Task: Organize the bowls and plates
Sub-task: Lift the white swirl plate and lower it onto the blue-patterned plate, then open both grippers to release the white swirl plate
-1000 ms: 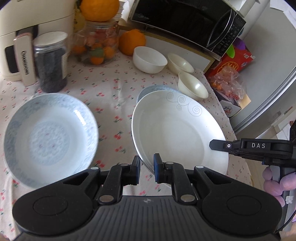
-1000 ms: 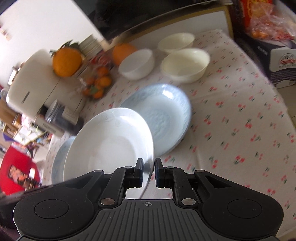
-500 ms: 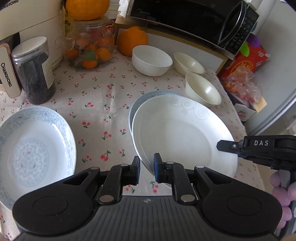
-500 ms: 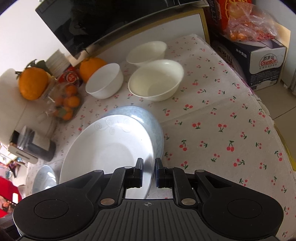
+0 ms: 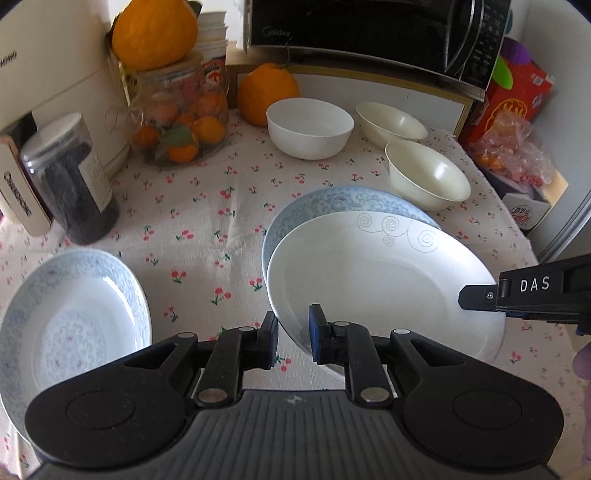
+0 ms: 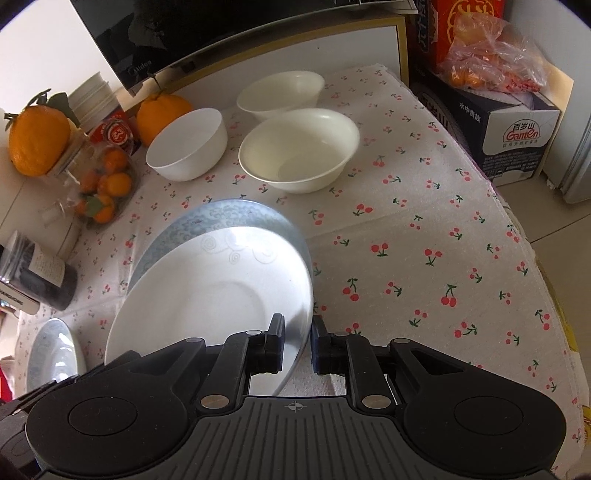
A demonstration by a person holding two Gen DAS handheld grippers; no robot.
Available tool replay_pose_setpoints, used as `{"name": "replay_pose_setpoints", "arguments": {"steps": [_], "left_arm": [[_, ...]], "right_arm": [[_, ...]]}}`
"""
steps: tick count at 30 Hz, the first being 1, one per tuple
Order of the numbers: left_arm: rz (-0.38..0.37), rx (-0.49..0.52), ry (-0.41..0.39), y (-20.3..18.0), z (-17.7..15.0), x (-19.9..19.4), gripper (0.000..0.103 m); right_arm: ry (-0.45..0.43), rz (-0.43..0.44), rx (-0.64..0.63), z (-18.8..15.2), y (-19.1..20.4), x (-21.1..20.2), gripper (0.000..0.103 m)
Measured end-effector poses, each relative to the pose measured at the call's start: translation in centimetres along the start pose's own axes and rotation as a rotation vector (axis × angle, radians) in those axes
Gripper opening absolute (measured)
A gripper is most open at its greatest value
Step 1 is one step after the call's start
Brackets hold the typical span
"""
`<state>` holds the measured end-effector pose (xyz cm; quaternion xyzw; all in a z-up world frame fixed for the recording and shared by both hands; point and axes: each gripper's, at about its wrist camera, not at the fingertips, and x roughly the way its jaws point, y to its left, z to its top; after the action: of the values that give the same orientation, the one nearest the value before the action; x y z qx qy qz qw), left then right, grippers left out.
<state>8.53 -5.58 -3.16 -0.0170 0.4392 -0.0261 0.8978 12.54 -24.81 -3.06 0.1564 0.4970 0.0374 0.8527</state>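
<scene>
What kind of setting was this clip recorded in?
Most likely a home kitchen or dining corner: a black microwave behind a table with a cherry-print cloth, bowls and plates laid out, and a jar of small oranges.

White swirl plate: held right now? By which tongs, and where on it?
Both tongs grip the white swirl-patterned plate: left tongs on its near rim, right tongs on the opposite rim.

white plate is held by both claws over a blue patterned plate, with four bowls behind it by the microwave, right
Not quite: there are three bowls behind it, not four. The left wrist view shows one white bowl and two cream bowls. The rest holds: both the left claw and right claw grip the white plate over the blue patterned plate.
</scene>
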Motion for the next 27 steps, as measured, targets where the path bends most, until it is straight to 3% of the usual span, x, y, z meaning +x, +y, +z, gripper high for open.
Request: {"name": "replay_pose_setpoints", "arguments": {"steps": [15,27], "left_arm": [[0.151,0.175,-0.085,-2.5,-0.5,1.4,0.017],[0.183,0.206,-0.105,-2.7,-0.5,1.8,0.017]], "right_arm": [[-0.046,-0.073,-0.071,0.2,1.2,0.6,0.015],[-0.066,-0.114,-0.140,0.0,2.2,1.1,0.015]]}}
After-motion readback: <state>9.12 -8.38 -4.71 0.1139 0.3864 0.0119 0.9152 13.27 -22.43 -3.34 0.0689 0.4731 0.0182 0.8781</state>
